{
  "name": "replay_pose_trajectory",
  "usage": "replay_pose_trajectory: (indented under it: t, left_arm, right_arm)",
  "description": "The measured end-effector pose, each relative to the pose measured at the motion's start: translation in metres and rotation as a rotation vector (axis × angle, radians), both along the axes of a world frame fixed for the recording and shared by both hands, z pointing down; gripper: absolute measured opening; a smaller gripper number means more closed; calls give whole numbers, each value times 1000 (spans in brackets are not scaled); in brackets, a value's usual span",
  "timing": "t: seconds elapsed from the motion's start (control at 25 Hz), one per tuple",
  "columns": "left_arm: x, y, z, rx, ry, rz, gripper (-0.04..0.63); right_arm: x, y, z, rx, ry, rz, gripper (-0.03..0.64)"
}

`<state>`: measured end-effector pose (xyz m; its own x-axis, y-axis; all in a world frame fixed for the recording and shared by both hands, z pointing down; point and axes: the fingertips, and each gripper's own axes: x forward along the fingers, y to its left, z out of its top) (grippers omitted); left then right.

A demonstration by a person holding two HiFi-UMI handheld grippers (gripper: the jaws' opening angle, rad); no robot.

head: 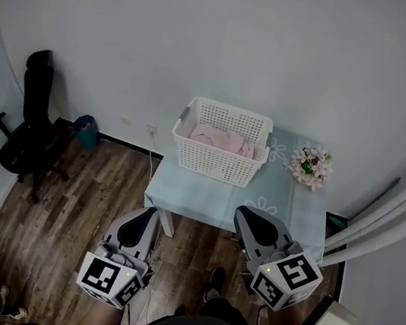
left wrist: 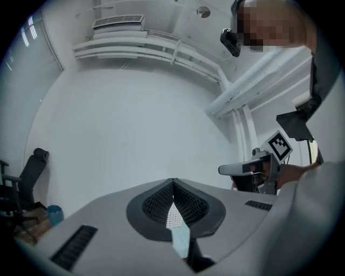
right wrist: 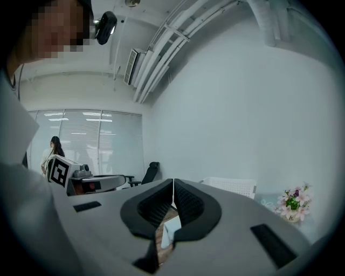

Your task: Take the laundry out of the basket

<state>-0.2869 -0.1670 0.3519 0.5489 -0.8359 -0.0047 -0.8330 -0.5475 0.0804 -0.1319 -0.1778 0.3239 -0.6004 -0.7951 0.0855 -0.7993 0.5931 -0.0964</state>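
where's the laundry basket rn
In the head view, the white laundry basket sits at the back of the light-blue table near the wall, pink laundry inside, with the flower bouquet to its right.

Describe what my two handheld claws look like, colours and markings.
The left claw and right claw are smooth grey wedge-shaped shells with black ribbed pads. Each carries a white cube printed with black square markers.

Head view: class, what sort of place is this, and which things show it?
Probably an office room staged as a home corner: a black swivel chair on wood-look floor, a small table bearing a white laundry basket, and a flower posy.
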Motion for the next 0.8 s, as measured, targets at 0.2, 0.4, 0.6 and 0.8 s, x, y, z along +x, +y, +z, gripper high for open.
replay_pose_trajectory:
  t: [0.2,0.4,0.6,0.8]
  left_arm:
    - [27,-48,-6,7,-33,32,8]
    - [69,-107,-23,42,-108,99,8]
    - [107,-165,-20,14,-160,112,8]
    - [142,-209,-25,35,-207,129,9]
  right_arm:
    - [24,-42,4,-6,-26,10,17]
    - [53,-85,0,-4,-44,4,17]
    - [86,-122,5,-13,-54,-10,17]
    - [119,-152,10,-12,-71,-18,17]
